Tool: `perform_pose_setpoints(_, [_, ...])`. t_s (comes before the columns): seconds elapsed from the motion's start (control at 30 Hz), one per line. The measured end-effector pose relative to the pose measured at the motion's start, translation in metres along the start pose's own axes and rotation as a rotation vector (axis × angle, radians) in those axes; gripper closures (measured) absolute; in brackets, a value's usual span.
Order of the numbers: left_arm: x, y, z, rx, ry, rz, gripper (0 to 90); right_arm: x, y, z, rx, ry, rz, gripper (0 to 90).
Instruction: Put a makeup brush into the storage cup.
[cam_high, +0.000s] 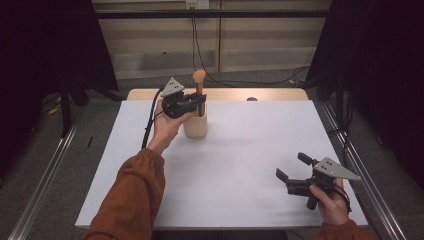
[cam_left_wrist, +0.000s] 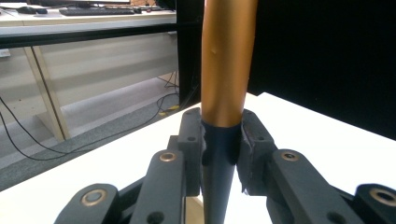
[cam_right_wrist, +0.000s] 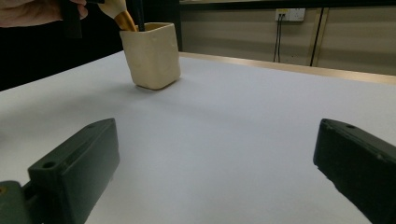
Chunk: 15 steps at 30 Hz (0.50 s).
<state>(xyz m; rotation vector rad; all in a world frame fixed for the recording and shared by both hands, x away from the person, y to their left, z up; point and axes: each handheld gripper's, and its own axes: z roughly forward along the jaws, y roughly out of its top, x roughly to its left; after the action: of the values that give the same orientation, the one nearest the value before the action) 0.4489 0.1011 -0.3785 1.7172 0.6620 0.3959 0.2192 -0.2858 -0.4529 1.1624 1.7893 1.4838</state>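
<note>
Fingers clamp brush handle — upright | over cup

Both forearms enter from the bottom edge of the high view in rust-orange sleeves with gathered cuffs, the left sleeve long across the lower left, the right sleeve just a sliver at the lower right. The left gripper, upper centre, is black with a grey three-cornered plate on top, and a black cable trails from it down the left. The right gripper, lower right, is black with the same grey plate, dotted with small holes. In the left gripper view, the linkage arms along the bottom carry brass-ringed pivot screws, and the black pads look scuffed.
</note>
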Motion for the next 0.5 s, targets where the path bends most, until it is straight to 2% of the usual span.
perform_pose_setpoints(0.1, [-0.001, -0.003, 0.002, 0.019, -0.002, 0.014, 74.2, 0.0, 0.0, 0.0, 0.0, 0.001, -0.002, 0.0])
perform_pose_setpoints(0.37, [0.0, -0.012, 0.003, 0.048, -0.018, 0.004, 73.9, 0.0, -0.001, 0.001, 0.005, -0.001, 0.006, 0.0])
perform_pose_setpoints(0.5, [0.001, -0.015, 0.003, 0.064, -0.017, 0.015, 74.1, 0.001, -0.001, 0.001, 0.003, -0.002, 0.009, 0.0])
